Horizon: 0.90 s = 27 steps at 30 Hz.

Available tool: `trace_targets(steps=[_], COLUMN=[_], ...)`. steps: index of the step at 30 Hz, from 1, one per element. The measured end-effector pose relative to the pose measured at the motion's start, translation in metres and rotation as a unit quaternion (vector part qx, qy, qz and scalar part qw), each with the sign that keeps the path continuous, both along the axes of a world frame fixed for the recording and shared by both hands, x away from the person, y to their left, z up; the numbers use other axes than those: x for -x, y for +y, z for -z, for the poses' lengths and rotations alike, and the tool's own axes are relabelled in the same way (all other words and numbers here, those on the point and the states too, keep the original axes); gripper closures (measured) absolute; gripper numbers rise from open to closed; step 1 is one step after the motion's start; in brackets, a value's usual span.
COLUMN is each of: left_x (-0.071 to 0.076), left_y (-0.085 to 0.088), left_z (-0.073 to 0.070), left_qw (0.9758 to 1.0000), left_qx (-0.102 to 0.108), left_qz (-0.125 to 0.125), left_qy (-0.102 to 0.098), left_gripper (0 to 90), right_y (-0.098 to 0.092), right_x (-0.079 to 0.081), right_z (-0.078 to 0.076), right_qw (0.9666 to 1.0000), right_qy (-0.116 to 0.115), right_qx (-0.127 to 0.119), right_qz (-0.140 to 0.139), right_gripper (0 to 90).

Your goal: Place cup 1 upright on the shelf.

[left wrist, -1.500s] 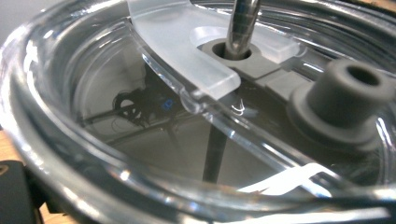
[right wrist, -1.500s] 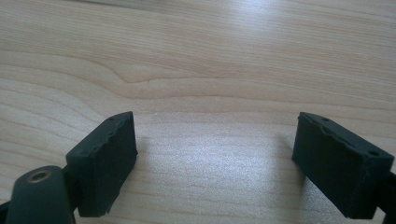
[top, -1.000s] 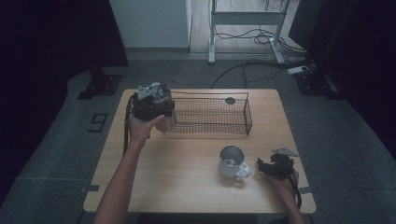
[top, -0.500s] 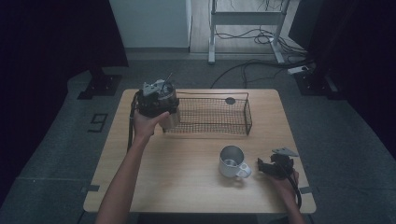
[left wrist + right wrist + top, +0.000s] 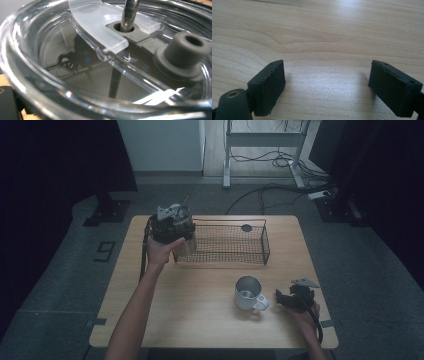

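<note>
The left claw point(image 5: 180, 236) grips a clear plastic tumbler point(image 5: 186, 248) by its top. The tumbler has a transparent lid point(image 5: 95, 30) and a thin metal straw point(image 5: 128, 12). The left gripper view looks straight onto that lid from very close, with a grey rubber spout point(image 5: 187, 47) beside the straw hole. The jaws themselves are barely visible there, so the grip is judged from the high view, where the tumbler hangs under the claw and travels with it.

Over the last second the hand has carried the tumbler a little to the right. It now sits at the left end of the black wire basket point(image 5: 262, 242) on the far half of the light wooden tabletop point(image 5: 200, 320), overlapping the end wall. I cannot tell whether the base has cleared the rim. The shift suggests the tumbler is headed into the basket, where a small dark round object point(image 5: 246, 227) already lies at the far side.

The right claw point(image 5: 327, 85) has not moved. It rests near the right edge with its jaws apart and bare wood between them, just right of a white handled mug point(image 5: 247, 292). The mug is likely next.
</note>
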State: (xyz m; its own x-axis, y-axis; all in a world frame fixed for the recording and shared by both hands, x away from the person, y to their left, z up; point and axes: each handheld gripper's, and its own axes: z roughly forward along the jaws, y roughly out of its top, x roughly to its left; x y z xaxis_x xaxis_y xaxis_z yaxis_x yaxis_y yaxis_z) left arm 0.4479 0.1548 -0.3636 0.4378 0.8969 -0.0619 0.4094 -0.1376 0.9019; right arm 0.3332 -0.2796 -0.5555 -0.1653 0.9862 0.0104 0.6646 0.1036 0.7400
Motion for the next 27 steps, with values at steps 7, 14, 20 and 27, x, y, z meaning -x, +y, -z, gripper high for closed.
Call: trace_targets(steps=[7, 14, 20, 27], left_x=[-0.003, -0.007, -0.010, -0.014], left_y=[-0.004, -0.010, -0.015, -0.020], left_z=[-0.001, -0.004, -0.005, -0.007], left_qw=[1.0000, 1.0000, 0.9999, 0.9999], left_qx=[-0.002, -0.006, -0.005, -0.008], left_qz=[0.002, 0.005, 0.010, 0.013], left_qy=[0.003, 0.002, 0.002, 0.002], left_gripper=[3.8, 3.8, 3.8, 3.8], right_y=[0.000, 0.000, 0.000, 0.000], right_x=[0.000, 0.000, 0.000, 0.000], right_z=[0.000, 0.000, 0.000, 0.000], right_qw=[1.0000, 1.0000, 1.0000, 1.0000], right_qy=[0.000, 0.000, 0.000, 0.000], right_qx=[0.000, 0.000, 0.000, 0.000], right_qz=[0.000, 0.000, 0.000, 0.000], right_gripper=[13.3, 13.3, 13.3, 13.3])
